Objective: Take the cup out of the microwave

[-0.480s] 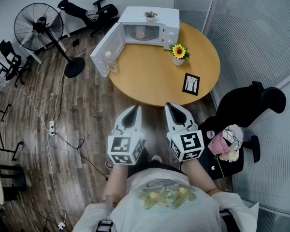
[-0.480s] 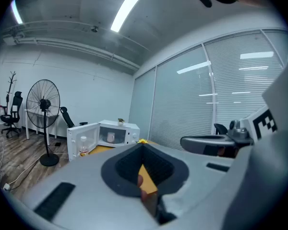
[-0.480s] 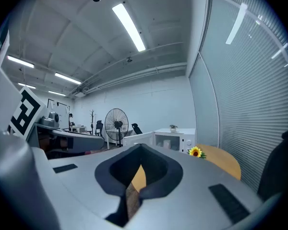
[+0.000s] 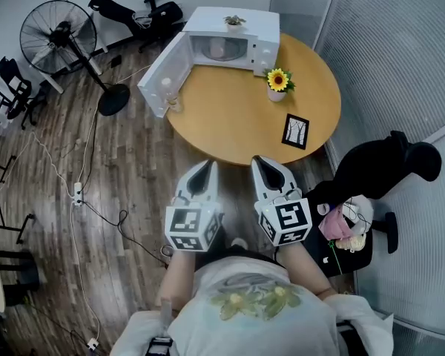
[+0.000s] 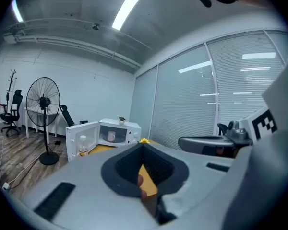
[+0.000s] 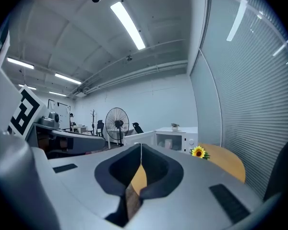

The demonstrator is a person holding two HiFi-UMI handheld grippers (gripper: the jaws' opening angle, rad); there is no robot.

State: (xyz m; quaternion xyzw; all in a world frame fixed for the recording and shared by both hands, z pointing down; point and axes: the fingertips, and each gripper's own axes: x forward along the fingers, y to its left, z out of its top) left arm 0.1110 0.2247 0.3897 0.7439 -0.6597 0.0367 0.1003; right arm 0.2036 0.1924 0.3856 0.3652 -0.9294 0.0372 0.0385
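The cup (image 4: 216,49) is sitting inside the microwave (image 4: 241,28), a pale pinkish thing behind the open front. You can also spot it from the left gripper view (image 5: 111,136). The microwave is white and stands at the far edge of the round wooden counter (image 4: 230,124). Its door (image 4: 160,76) is swung wide open to the left, and there's a little potted plant (image 4: 234,21) on top. Any print on its control panel is too small to read.

A clear bottle (image 4: 167,91) stands right by the open door. A sunflower (image 4: 278,80) in a white pot is just right of the microwave, and a black picture frame (image 4: 296,130) lies nearer the person.

The left hand-held gripper (image 4: 206,167) and right hand-held gripper (image 4: 261,162) are both closed with nothing in them, held side by side off the near edge of the counter and well apart from the cup. Their cubes only show black-and-white square markers.

A standing fan (image 4: 59,39) is on the wood floor to the left, and a black office chair (image 4: 386,169) is on the right.
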